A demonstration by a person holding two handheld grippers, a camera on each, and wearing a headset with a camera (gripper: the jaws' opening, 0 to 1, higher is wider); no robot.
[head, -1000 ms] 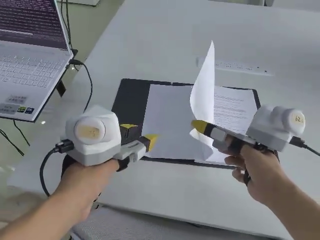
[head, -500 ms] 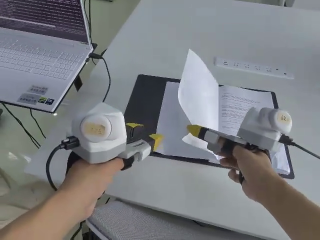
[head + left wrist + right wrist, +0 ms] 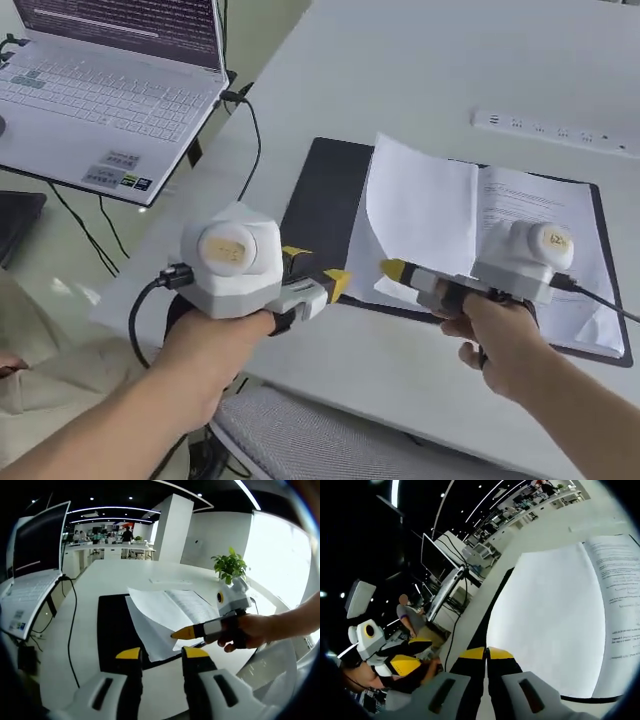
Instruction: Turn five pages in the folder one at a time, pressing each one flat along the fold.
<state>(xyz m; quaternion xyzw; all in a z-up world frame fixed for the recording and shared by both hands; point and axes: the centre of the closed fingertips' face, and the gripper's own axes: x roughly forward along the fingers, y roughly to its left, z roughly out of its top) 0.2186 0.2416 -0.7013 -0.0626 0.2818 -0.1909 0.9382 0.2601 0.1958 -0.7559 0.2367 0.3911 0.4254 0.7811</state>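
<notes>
The right gripper, jaws together and apparently pinching the lower edge of the page, carries it curled toward 9 o'clock over the open folder, while the left gripper waits at the folder's 7 o'clock, jaws apart, probably to press the fold.

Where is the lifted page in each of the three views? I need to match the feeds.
Head view: lifted page right of centre, curling above the folder.
Left gripper view: centre, just beyond the jaws.
Right gripper view: the big blank sheet ahead of the jaws.
Shared landmark: the printed page beside it.
</notes>
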